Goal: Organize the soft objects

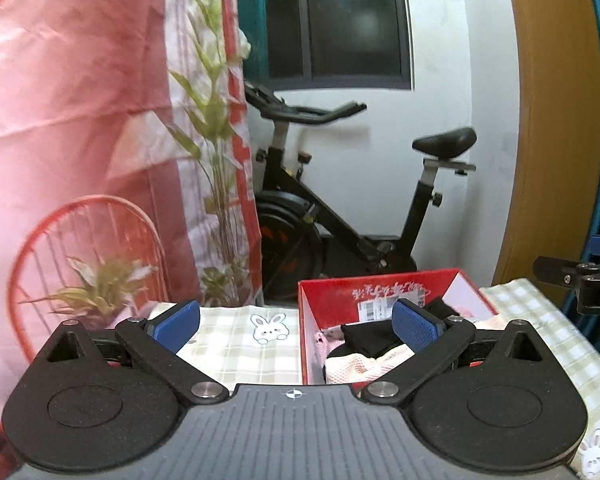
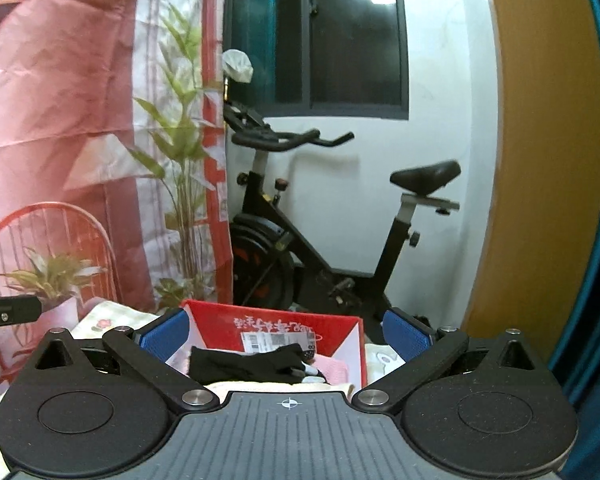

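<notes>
A red cardboard box (image 1: pixel 380 292) stands on a checked tablecloth (image 1: pixel 236 344). It holds soft items: a black cloth (image 1: pixel 370 336), a cream knitted cloth (image 1: pixel 364 366) and something pink (image 1: pixel 324 340). My left gripper (image 1: pixel 296 326) is open and empty, hovering before the box's left wall. In the right wrist view the same box (image 2: pixel 276 322) holds a black glove (image 2: pixel 248 362) and a pink cloth (image 2: pixel 334 368). My right gripper (image 2: pixel 286 334) is open and empty, straddling the box from the near side.
An exercise bike (image 1: pixel 340 200) stands behind the table against a white wall. A pink printed curtain (image 1: pixel 80 120) hangs at the left. A wooden door frame (image 1: pixel 548 120) is at the right. The right gripper's body (image 1: pixel 580 284) shows at the right edge of the left wrist view.
</notes>
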A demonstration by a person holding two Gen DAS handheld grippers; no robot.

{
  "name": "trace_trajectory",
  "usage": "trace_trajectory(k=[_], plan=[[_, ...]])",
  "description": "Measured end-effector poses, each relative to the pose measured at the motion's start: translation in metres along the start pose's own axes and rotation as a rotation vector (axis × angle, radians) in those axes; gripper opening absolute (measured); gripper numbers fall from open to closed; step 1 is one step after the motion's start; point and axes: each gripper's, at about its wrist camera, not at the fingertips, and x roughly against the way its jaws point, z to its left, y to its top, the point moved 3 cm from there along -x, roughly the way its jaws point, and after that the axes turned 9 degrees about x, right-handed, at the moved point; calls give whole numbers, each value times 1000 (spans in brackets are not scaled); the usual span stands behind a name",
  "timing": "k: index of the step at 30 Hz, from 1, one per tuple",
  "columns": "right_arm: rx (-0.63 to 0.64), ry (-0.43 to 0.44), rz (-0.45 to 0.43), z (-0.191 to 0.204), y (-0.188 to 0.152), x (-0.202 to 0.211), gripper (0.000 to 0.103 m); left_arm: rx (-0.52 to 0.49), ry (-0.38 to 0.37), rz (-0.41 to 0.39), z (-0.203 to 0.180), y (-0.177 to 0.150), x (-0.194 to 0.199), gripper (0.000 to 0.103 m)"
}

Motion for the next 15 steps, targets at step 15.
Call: trace_trajectory(k=[15], plan=[[-36,-27,-156,19,33,127,103,46,48,-107,10,18,116,103]])
